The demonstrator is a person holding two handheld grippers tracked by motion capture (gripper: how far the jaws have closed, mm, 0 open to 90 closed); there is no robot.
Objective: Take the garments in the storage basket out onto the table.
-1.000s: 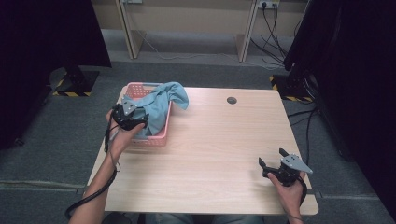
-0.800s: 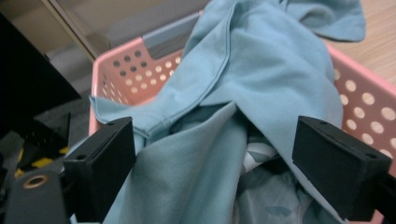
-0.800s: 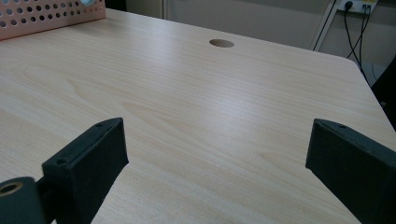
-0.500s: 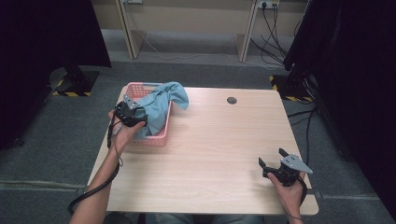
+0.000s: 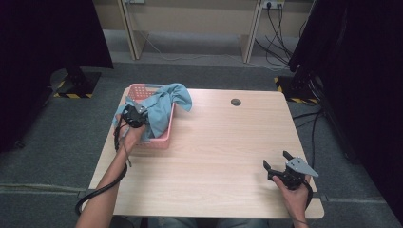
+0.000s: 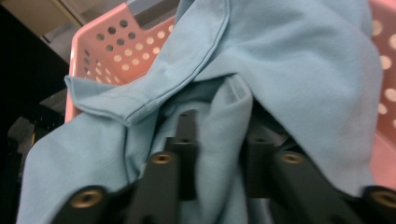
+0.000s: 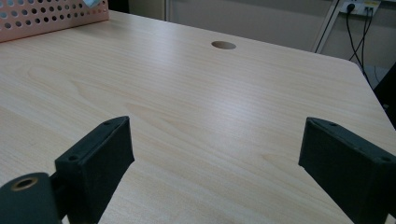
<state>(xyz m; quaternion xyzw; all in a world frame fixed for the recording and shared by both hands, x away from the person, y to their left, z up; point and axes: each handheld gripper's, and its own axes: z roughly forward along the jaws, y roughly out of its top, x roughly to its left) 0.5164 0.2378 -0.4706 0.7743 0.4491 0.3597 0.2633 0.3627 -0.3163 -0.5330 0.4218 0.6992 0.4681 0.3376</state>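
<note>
A light blue cloth (image 5: 167, 100) lies heaped in a pink perforated basket (image 5: 142, 89) at the table's far left, one end hanging over the basket's right rim. My left gripper (image 5: 136, 114) is down in the basket. In the left gripper view its jaws (image 6: 219, 128) have just been closing and now pinch a fold of the cloth (image 6: 299, 70) between them, in front of the basket wall (image 6: 105, 44). My right gripper (image 5: 276, 159) rests near the table's front right corner. Its jaws (image 7: 215, 154) stand wide, have just been closing slightly, and hold nothing.
The wooden table (image 5: 218, 142) has a round cable hole (image 5: 235, 102) at the back centre, also seen ahead of the right gripper as a hole (image 7: 223, 45). The basket's corner (image 7: 46, 16) lies far off to its left. Cables and table legs stand on the floor behind.
The left gripper has shifted slightly over the basket and its jaws have shut on a fold of the blue cloth. The right hand has stayed in place.
</note>
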